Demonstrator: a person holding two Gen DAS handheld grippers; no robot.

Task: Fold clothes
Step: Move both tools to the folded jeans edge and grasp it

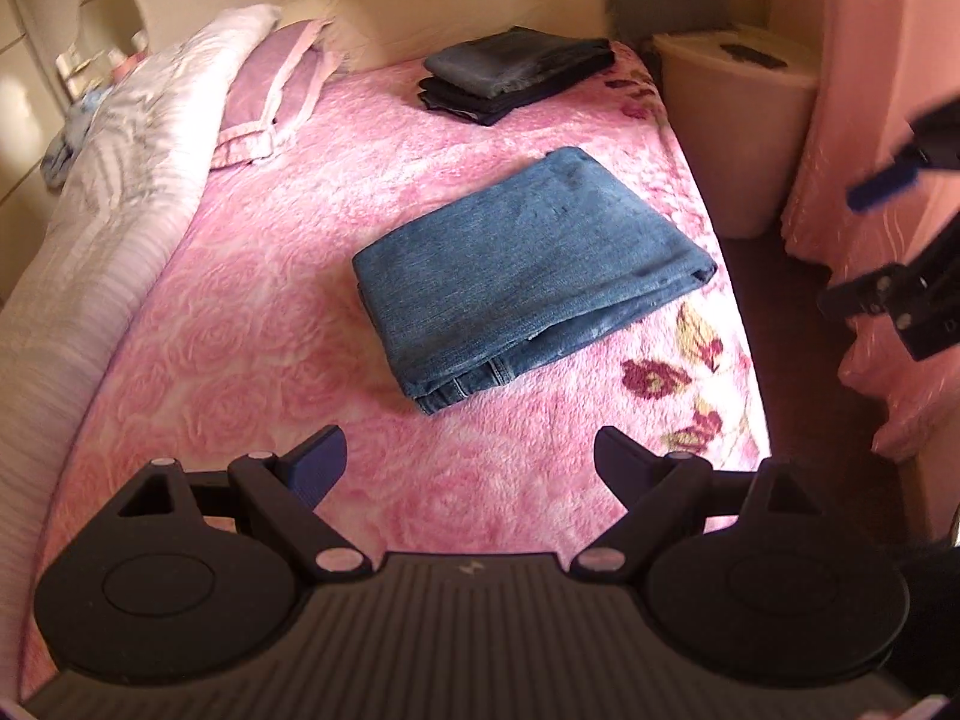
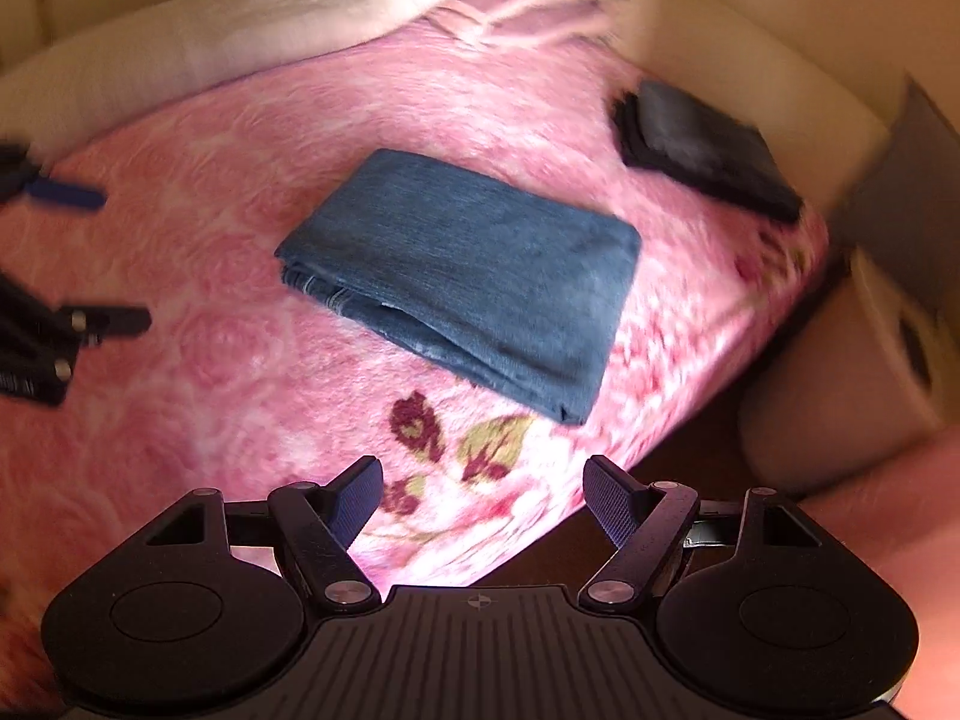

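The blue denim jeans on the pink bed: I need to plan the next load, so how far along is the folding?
Done: the blue denim jeans lie folded into a flat rectangle on the pink floral blanket, and a stack of dark folded garments sits near the headboard. In hand: nothing; the left hand-held gripper and right hand-held gripper are both open and empty. Left: possibly stacking the jeans; no unfolded clothes show.

Faded blue folded jeans point(image 1: 528, 276) on rose-patterned pink blanket point(image 1: 252, 372).
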